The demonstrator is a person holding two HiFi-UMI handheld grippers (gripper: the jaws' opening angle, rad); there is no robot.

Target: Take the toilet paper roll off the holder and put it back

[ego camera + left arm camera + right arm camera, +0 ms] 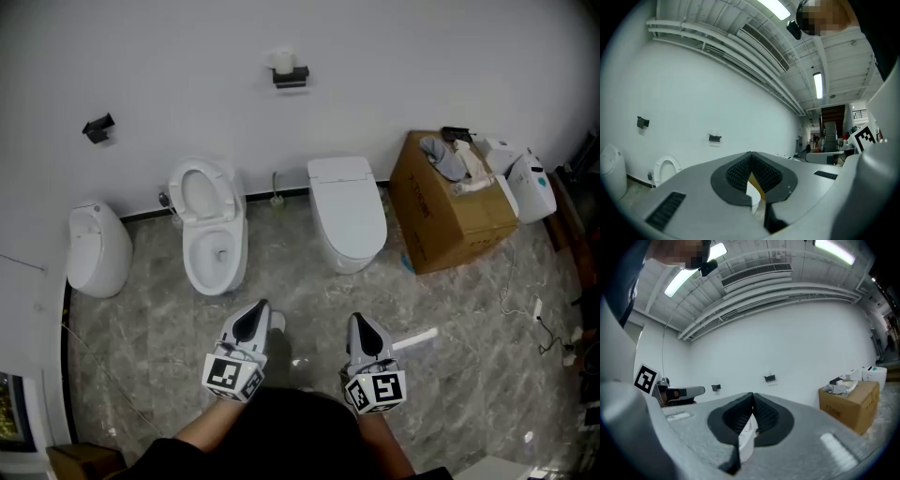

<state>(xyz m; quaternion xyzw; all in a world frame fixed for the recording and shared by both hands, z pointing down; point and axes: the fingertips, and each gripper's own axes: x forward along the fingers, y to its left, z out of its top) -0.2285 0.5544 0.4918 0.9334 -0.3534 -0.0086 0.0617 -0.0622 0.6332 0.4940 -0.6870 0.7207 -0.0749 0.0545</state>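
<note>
A white toilet paper roll stands on a black wall holder high on the white wall. The holder also shows small in the left gripper view and in the right gripper view. My left gripper and right gripper are held side by side low over the marble floor, far from the wall and pointing level at it. Both are shut, tips meeting, with nothing between the jaws.
Below the holder stand an open-seat toilet, a closed toilet and a urinal. A cardboard box with clutter sits at the right. A second black bracket hangs on the wall to the left. Cables trail at the far right.
</note>
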